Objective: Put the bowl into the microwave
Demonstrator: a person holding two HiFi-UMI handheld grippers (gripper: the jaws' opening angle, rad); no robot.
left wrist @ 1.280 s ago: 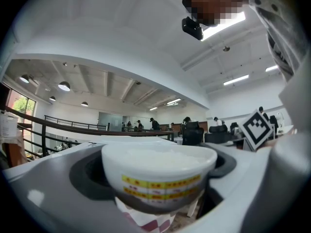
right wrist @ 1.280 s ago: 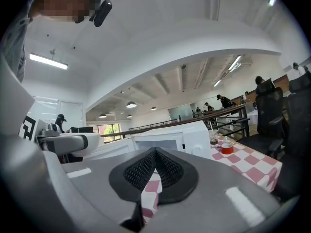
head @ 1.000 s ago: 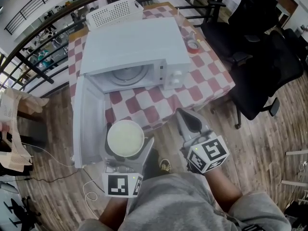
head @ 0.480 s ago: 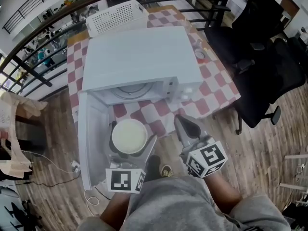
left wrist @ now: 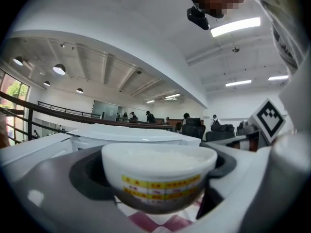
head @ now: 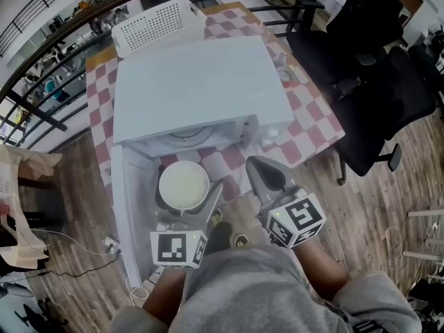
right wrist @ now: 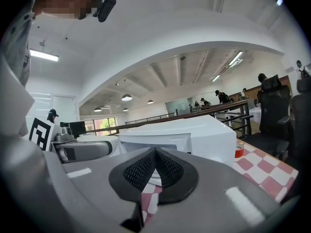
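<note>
A white bowl with a yellow label band sits between the jaws of my left gripper, which is shut on it. The bowl hangs just in front of the white microwave, whose door swings open to the left; the glass turntable shows inside the cavity. My right gripper is shut with nothing in it, to the right of the bowl, pointing at the microwave's control panel.
The microwave stands on a table with a red-and-white checked cloth. A white perforated basket sits behind it, and a small round thing at its right. Black office chairs stand to the right, railings at the left.
My left gripper has carried the bowl forward, from out over the floor to the front of the open microwave cavity. The right gripper moved forward alongside, still shut.
</note>
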